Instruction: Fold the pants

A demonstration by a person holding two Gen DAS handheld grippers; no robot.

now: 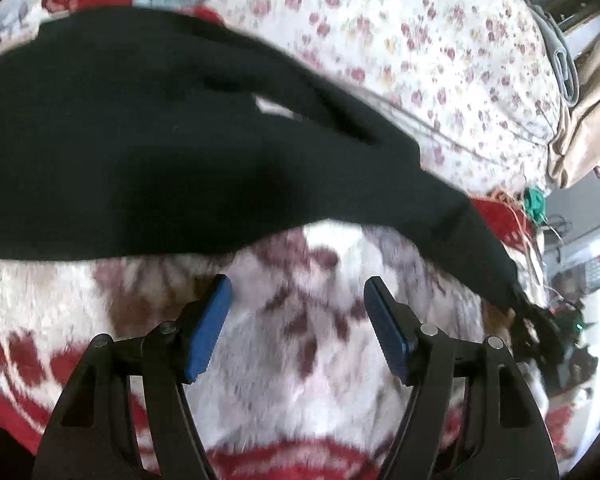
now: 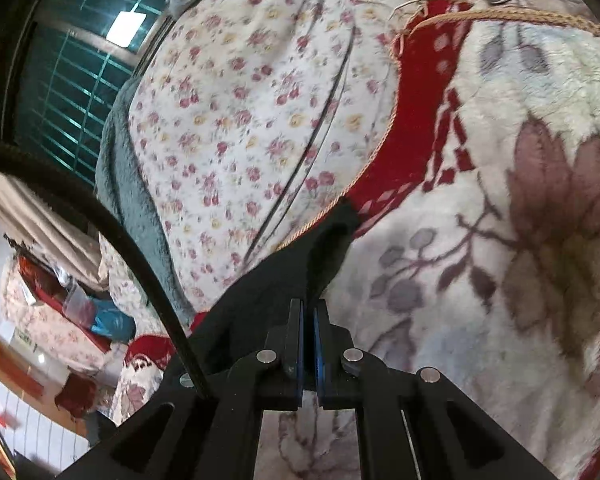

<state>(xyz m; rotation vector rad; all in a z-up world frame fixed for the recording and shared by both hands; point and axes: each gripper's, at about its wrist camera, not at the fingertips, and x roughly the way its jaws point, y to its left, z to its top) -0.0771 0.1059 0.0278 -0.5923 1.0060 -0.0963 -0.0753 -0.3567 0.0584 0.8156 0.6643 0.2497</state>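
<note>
The black pants (image 1: 172,152) lie bunched across a red and white flowered blanket (image 1: 300,360) on a bed, filling the upper left of the left wrist view. One end stretches down to the right toward the other gripper. My left gripper (image 1: 298,292) is open and empty, just below the pants' near edge, over the blanket. My right gripper (image 2: 308,312) is shut on an end of the black pants (image 2: 284,280), which rises from between its blue pads (image 2: 300,344).
A white quilt (image 1: 440,60) with small red flowers lies beyond the pants; it also shows in the right wrist view (image 2: 252,120). A black cable (image 2: 112,232) arcs at the left. A window with green bars (image 2: 80,80) stands behind. Clutter lies by the bed's edge (image 1: 580,240).
</note>
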